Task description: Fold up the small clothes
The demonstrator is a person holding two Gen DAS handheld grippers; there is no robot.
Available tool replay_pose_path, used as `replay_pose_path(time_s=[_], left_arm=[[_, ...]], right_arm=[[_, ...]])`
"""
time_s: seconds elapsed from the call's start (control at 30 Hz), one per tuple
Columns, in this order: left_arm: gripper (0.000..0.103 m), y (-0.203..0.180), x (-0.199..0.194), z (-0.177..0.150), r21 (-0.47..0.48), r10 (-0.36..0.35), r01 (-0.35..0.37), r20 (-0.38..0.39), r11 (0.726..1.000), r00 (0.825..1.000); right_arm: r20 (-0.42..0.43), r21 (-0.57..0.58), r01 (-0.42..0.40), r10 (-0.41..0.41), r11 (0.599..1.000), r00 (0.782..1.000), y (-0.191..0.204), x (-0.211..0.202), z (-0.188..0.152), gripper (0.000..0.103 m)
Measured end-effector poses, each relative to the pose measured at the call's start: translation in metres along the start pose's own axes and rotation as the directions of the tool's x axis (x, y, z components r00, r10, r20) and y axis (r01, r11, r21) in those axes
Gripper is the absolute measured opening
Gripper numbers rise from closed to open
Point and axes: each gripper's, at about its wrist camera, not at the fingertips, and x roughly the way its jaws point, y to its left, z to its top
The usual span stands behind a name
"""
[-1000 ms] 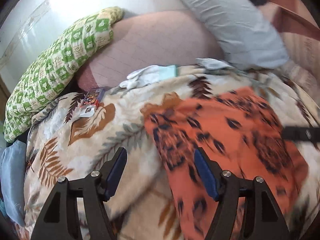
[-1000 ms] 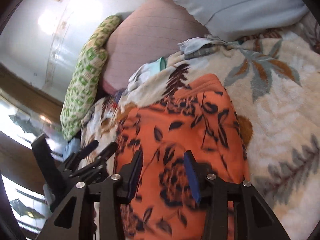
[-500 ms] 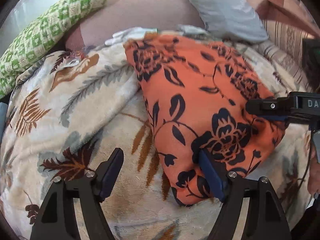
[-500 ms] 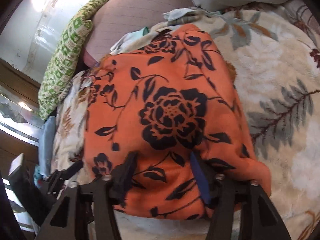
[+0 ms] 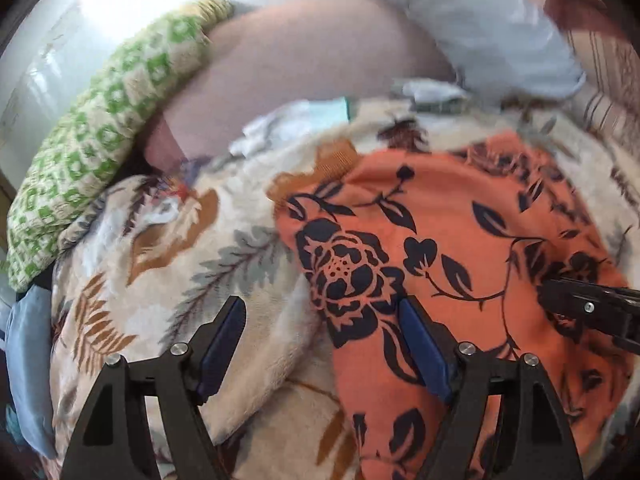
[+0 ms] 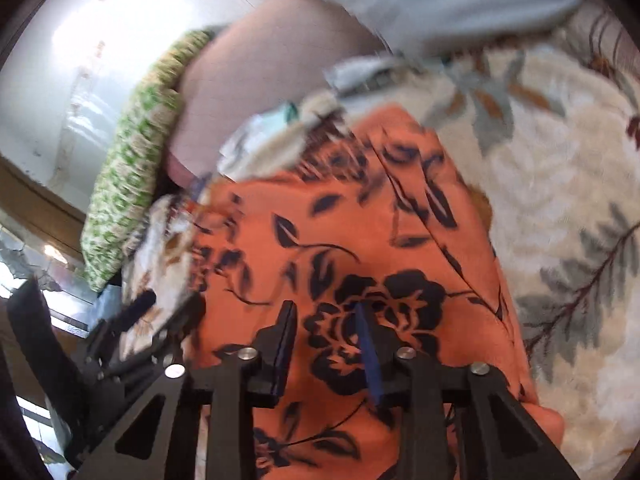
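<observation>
**Now hovering over the orange garment, both grippers empty**

Right now you are working above one leaf-patterned blanket (image 5: pixel 224 264), which is filling most of both views. One orange garment with black flowers (image 5: pixel 460 248) is lying on it, taking up the centre and right of the left wrist view and the centre of the right wrist view; it is looking doubled over already, so you are probably sitting between folds, though the blur is making the layers hard to read.

Your left gripper (image 5: pixel 322 340) is standing spread wide, straddling the garment's left edge, one finger over blanket and one over orange, pinching nothing. Your right gripper (image 6: pixel 326 344) is also standing apart, narrower, over the large black rose and holding nothing.

Next you are needing a fresh grip: each gripper lowering onto an edge or corner, closing on cloth only, not the blanket beneath.

Counting downward: one green-checked pillow (image 5: pixel 92 156) at upper left, one pink cushion (image 5: pixel 304 64), one grey pillow (image 5: pixel 480 24) at upper right, and some small pale cloths (image 5: pixel 296 122) at the blanket's far edge, too blurred to count.
</observation>
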Motion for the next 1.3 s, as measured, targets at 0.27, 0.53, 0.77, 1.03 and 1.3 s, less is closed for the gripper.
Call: replay_pose_path(time_s=[0.27,0.53,0.77,1.03,1.3], left_arm=[[0.084,0.011,-0.046,-0.024,-0.081,0.015,-0.012,0.034,0.997,0.999],[0.085,0.024,-0.147,-0.081,-0.190,0.120,-0.091,0.147,0.977,0.982],[0.086,0.034,-0.183,-0.096,-0.271,0.121,-0.059,0.220,0.961,0.968],[0.086,0.035,-0.179,-0.097,-0.264,0.138,-0.075,0.229,0.961,0.964],[0.086,0.040,-0.158,-0.101,-0.260,0.102,-0.047,0.201,0.964,0.974]], right_arm=[[0.001,0.019,-0.089,0.089,0.996,0.996,-0.011,-0.027,-0.003,0.017],[0.147,-0.067,-0.126,0.134,0.990,0.980,0.010,-0.110,-0.043,0.019],[0.194,-0.155,-0.051,0.081,0.987,0.978,0.019,-0.144,-0.097,0.020],[0.254,-0.221,0.057,0.000,0.974,0.967,0.031,-0.124,-0.095,0.020],[0.219,-0.164,0.030,0.006,0.986,0.976,0.022,-0.100,-0.077,0.020]])
